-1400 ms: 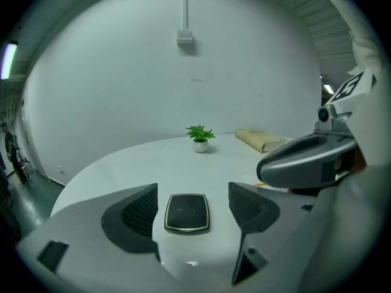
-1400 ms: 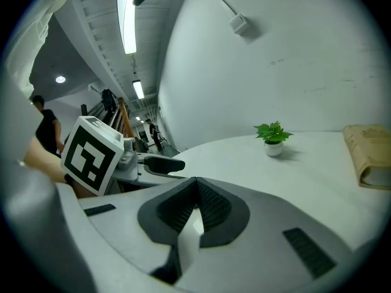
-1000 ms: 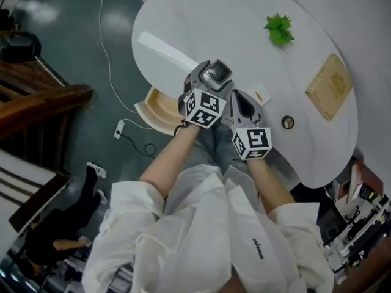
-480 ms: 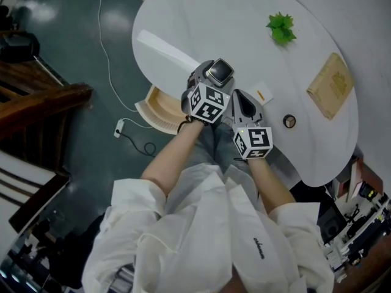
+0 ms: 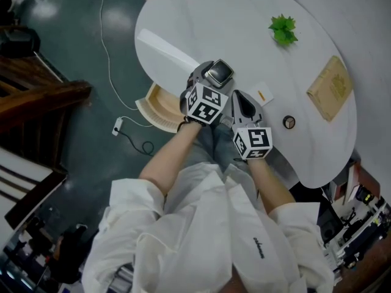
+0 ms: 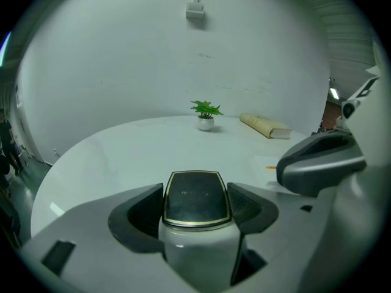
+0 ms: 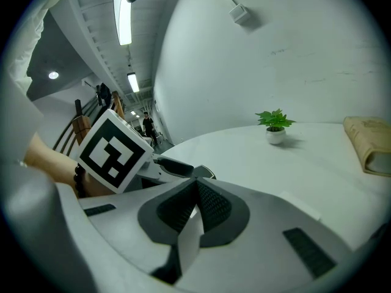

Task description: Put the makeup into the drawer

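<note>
The makeup, a white jar with a dark, gold-rimmed lid (image 6: 195, 195), is sitting between the dark pads of my left gripper (image 6: 197, 211). Its jaws have just been closing a little and are pressing on the jar's sides over the near edge of the round white table (image 5: 244, 17). My right gripper (image 7: 194, 203), just to the right, is resting with its jaws pressed together. The pale wooden drawer (image 5: 157, 108) is standing open just left of the jar. Far right, a small green plant (image 5: 280, 29) and a tan book (image 5: 330, 87) are sitting.
</note>
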